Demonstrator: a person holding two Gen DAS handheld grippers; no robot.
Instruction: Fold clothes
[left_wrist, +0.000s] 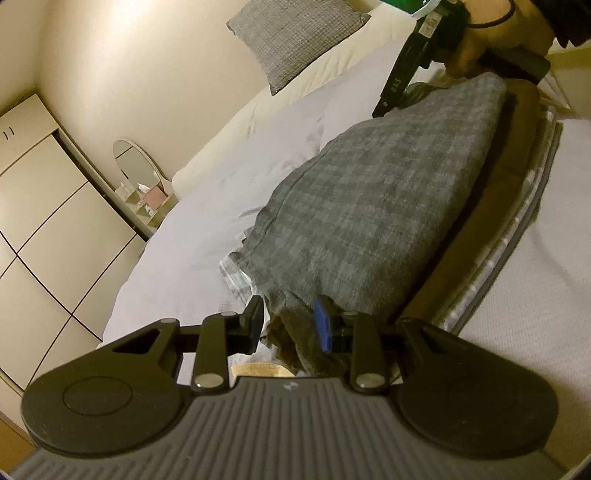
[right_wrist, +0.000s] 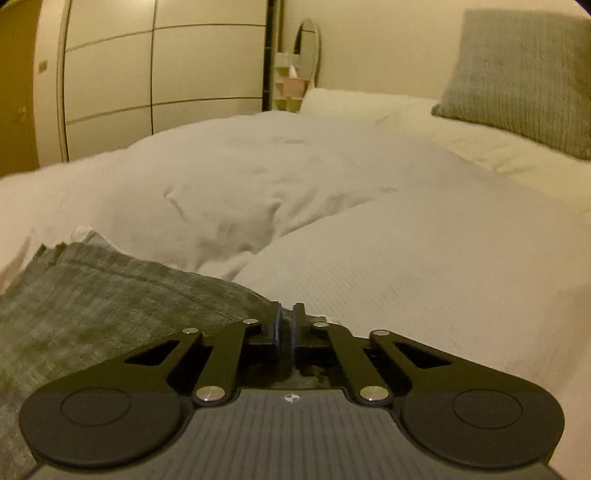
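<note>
Now your left gripper (left_wrist: 290, 325) gapes around grey checked garment (left_wrist: 376, 206) corner; right gripper (right_wrist: 286, 328) pinched together at its far edge. Risk: fabric slips, fold collapses onto duvet (right_wrist: 332, 206).

Grey checked garment (left_wrist: 388, 192) lies before my black jaws, one pad blue (left_wrist: 322, 325); under it a brown layer (left_wrist: 491, 206) and a white-and-grey striped one (left_wrist: 517, 236), on the bed's white duvet (right_wrist: 332, 192), grey pillow (right_wrist: 524, 74) behind

Home bedrm, bed (right_wrist: 332, 177), pillow (right_wrist: 524, 74), wardrobe (right_wrist: 147, 74), mirror (left_wrist: 136, 162)
</note>
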